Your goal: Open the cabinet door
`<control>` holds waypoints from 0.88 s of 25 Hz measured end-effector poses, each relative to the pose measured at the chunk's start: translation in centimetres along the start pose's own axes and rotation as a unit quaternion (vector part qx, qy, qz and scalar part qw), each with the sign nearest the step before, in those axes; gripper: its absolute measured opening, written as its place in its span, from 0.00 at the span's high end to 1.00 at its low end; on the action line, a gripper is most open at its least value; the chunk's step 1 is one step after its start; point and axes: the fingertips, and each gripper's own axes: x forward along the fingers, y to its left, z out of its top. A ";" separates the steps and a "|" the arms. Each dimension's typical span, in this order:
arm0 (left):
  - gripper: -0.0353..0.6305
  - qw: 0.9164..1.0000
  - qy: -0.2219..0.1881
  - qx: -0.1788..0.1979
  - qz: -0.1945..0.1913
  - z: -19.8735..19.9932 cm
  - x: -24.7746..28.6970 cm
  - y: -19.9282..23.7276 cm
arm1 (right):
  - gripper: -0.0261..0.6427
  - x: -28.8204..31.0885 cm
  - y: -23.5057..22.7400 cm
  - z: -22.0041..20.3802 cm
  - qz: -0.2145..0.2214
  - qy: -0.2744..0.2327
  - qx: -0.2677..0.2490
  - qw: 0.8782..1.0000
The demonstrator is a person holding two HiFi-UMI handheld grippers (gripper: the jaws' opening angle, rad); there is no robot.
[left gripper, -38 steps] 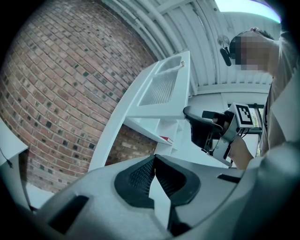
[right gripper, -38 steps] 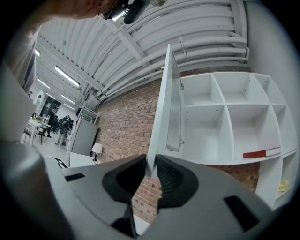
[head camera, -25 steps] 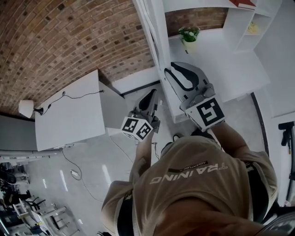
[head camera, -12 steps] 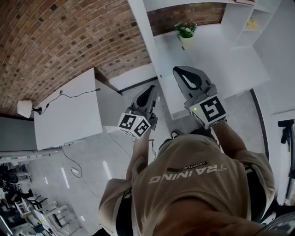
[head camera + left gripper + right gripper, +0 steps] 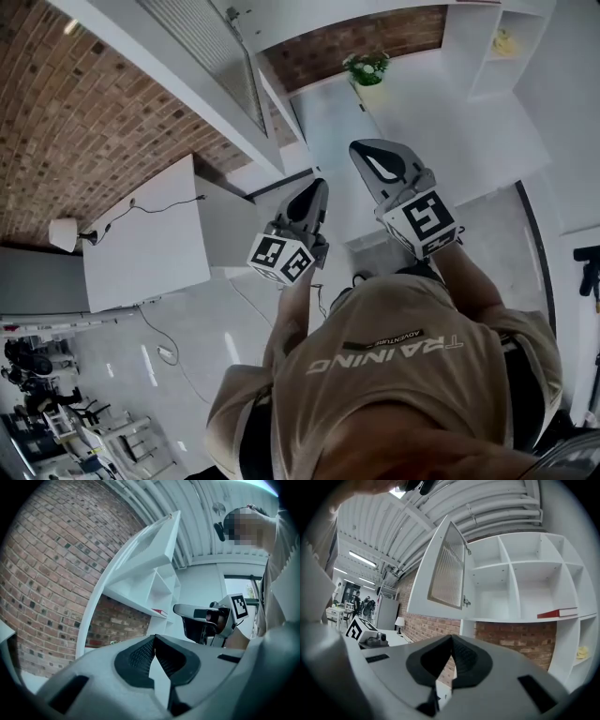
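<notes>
**Cabinet door open, both grippers clenched and empty**

Head view: the white cabinet door with a ribbed glass panel (image 5: pixel 202 39) stands swung out at upper left. The person's left gripper (image 5: pixel 320 187) and right gripper (image 5: pixel 362 148) are both apart from it.

Left gripper view: the jaws are pressed together on nothing, with a red brick wall (image 5: pixel 42 573) beyond.

Right gripper view: the jaws meet tip to tip, empty. The door hangs open, hinged to the left side of the white open shelving unit (image 5: pixel 525 588).
</notes>
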 end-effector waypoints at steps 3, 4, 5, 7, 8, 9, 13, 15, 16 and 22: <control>0.94 1.000 0.003 -0.004 0.018 -0.5 1.6 -0.5 | 0.94 -0.5 -2.2 -0.6 0.005 -0.001 0.008 1.000; 0.94 1.000 0.004 -0.007 0.024 -0.8 2.1 -0.7 | 0.94 -0.7 -3.1 -0.7 0.004 -0.005 0.010 1.000; 0.94 1.000 0.005 -0.010 0.029 -1.1 2.6 -1.0 | 0.94 -0.9 -4.0 -0.8 0.004 -0.007 0.013 1.000; 0.94 0.999 0.007 -0.012 0.036 -1.5 3.8 -1.7 | 0.94 -1.4 -5.7 -1.1 0.008 -0.008 0.021 1.000; 0.94 0.999 0.007 -0.011 0.038 -1.6 4.3 -2.0 | 0.94 -1.6 -6.5 -1.2 0.010 -0.007 0.024 1.000; 0.94 0.999 0.007 -0.009 0.039 -1.5 4.9 -2.3 | 0.94 -1.9 -7.2 -1.2 0.010 -0.007 0.025 1.000; 0.94 0.999 0.003 -0.001 0.048 -1.2 7.3 -3.3 | 0.94 -3.0 -10.3 -1.7 0.008 -0.007 0.028 1.000; 0.94 0.998 -0.002 0.001 0.056 -1.4 8.5 -3.6 | 0.94 -3.4 -11.9 -2.3 0.007 -0.003 0.029 1.000; 0.94 0.998 -0.004 0.002 0.061 -1.5 9.1 -3.7 | 0.94 -3.5 -12.6 -2.6 0.008 -0.002 0.030 1.000; 0.94 0.996 -0.018 0.003 0.092 -2.2 12.2 -5.1 | 0.94 -5.1 -16.4 -3.7 0.024 0.002 0.023 0.999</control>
